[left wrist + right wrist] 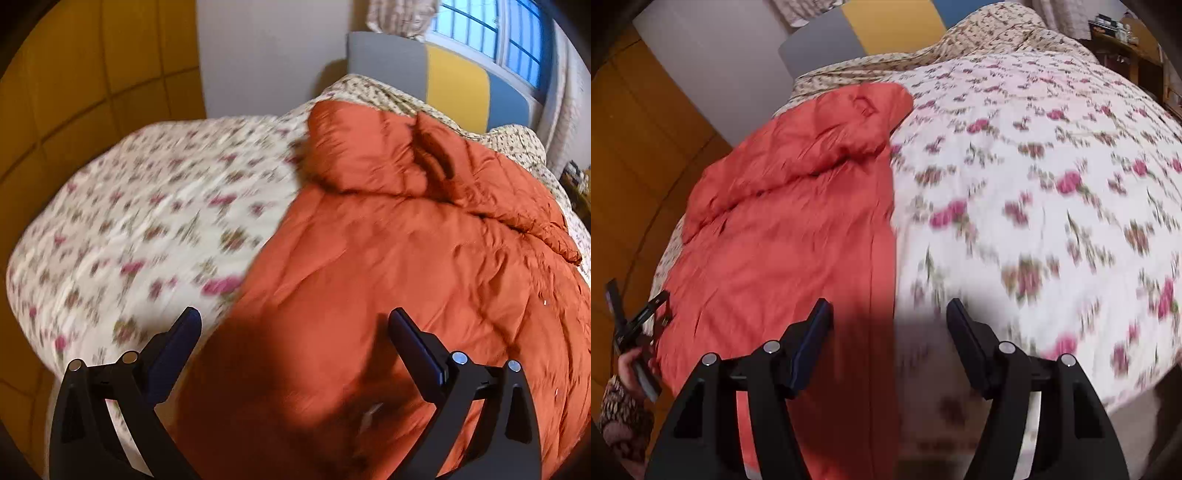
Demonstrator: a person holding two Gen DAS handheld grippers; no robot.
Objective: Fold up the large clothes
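A: So, how does the garment look from your side?

B: I see an orange padded jacket lying flat on the bed, on a white quilt with pink flowers. Its surface is puffy and wrinkled, and one part at the far end is folded over the body. In the right view the jacket covers the left part of the quilt.

A: Any container there?

B: I see none, only the bed.

A: And the tools?

B: My left gripper hangs over the near edge of the jacket, jaws wide apart, holding nothing. My right gripper is above the jacket's straight edge, jaws also apart, nothing between them. I see my left hand at the picture's border.
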